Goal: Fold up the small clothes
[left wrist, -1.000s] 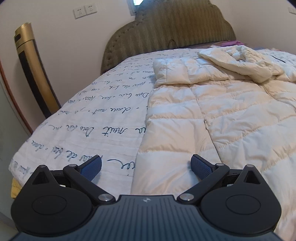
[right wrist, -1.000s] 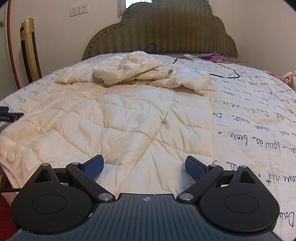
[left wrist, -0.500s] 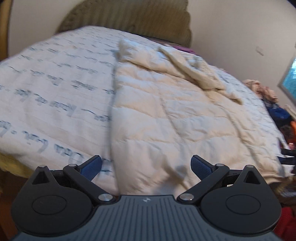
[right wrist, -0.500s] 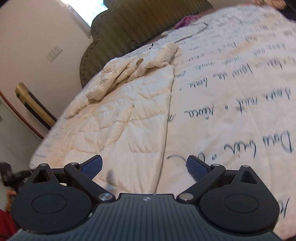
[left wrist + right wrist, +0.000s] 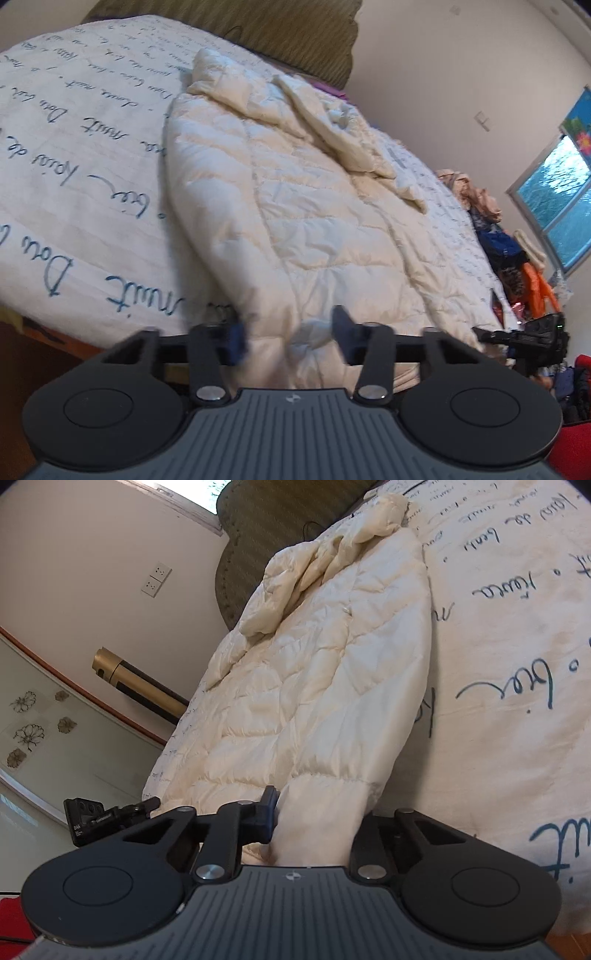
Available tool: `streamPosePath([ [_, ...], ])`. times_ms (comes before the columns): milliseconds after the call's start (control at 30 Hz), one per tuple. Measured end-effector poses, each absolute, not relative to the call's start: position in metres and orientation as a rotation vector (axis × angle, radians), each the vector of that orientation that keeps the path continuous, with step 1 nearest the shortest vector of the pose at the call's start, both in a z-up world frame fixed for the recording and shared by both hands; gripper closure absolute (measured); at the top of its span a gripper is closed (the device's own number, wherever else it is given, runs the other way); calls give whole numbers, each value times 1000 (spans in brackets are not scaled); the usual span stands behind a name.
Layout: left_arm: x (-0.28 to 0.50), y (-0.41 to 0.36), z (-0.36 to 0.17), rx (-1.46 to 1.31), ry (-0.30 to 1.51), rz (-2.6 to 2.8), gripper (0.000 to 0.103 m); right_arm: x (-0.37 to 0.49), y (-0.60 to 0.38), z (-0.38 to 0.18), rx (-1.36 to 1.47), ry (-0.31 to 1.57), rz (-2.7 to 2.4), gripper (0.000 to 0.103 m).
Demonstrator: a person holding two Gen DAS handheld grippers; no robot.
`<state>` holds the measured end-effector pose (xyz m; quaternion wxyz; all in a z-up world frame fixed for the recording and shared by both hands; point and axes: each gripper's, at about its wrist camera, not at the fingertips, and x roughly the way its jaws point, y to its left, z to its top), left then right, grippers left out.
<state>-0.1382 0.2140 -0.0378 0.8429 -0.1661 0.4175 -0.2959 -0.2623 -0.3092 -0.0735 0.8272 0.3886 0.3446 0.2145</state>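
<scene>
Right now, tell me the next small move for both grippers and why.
Probably lift both corners together. The right gripper has just closed on the cream jacket hem; the left gripper has been closing with the hem between its fingers, contact blurred, and the jacket lies flat on the bedspread.

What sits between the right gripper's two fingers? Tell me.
In the right wrist view, the cream puffer jacket's hem corner fills the right gripper, whose jaws have just been closing on it.
</scene>
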Motion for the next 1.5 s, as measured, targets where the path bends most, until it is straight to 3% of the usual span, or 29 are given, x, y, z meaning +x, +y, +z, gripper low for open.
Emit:
streamPosePath([
  [67,-137,217,-37,-363,889,-607,86,-264,-309,-64,807,711,452,83],
  [200,-138,221,-29,-406,868,-605,93,-268,-305,-36,729,654,444,86],
  [567,-152,228,37,-465,645,-696,94,-270,-308,35,652,474,522,87],
  [933,-94,221,93,-567,481,-713,94,-208,-341,98,614,324,512,87],
  [1500,104,172,87,-438,573,-465,95,14,-381,72,795,326,412,86],
])
